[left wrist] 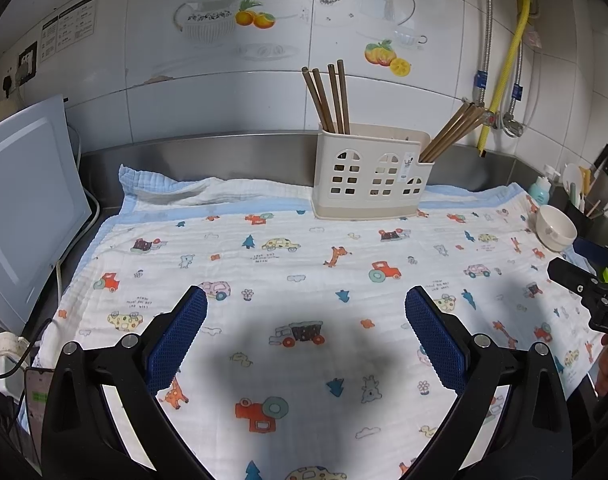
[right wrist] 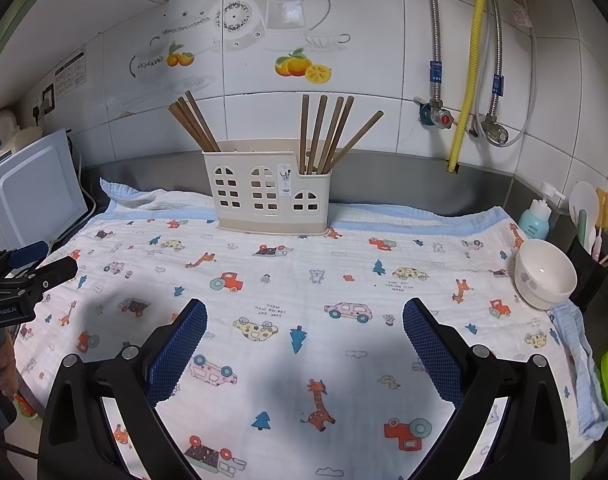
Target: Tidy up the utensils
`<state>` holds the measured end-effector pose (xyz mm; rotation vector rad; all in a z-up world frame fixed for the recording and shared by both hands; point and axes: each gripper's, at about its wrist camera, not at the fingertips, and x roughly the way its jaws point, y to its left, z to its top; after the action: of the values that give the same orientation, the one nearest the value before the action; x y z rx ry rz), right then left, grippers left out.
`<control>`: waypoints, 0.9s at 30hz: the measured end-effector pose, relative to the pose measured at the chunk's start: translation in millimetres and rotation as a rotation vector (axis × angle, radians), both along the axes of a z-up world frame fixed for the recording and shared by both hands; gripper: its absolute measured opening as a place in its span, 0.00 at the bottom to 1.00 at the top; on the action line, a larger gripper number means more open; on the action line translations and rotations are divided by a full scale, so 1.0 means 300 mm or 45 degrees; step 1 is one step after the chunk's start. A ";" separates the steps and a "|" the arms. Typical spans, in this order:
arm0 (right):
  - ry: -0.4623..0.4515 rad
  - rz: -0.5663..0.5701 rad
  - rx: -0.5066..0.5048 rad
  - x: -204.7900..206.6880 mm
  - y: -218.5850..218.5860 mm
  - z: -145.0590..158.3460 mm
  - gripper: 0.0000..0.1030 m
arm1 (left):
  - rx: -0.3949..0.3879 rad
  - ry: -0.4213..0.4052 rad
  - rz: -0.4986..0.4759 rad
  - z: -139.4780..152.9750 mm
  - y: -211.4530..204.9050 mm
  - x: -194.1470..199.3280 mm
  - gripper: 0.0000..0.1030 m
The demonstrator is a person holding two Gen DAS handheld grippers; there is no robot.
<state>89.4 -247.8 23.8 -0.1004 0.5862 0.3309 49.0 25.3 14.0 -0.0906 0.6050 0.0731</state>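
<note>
A cream plastic utensil holder stands at the back of a cartoon-print cloth. Brown chopsticks stand in its left compartment and its right compartment. My left gripper is open and empty, low over the cloth's front. My right gripper is open and empty too. Each gripper shows at the edge of the other's view, the right one and the left one.
A white bowl sits at the cloth's right edge. Behind it are a blue pump bottle and a dark rack with kitchen tools. A white appliance stands at left. Pipes run down the tiled wall.
</note>
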 end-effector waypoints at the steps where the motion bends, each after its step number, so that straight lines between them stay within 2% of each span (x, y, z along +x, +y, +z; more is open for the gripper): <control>1: 0.000 -0.001 -0.001 -0.001 0.000 -0.001 0.92 | -0.001 -0.001 0.000 0.000 0.000 0.000 0.95; 27: 0.004 -0.005 0.006 -0.003 -0.006 -0.004 0.92 | -0.007 0.003 0.007 -0.005 0.006 -0.008 0.95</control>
<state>88.5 -249.7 22.4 -0.0942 0.5887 0.3291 46.5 27.1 12.5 -0.0977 0.6073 0.0772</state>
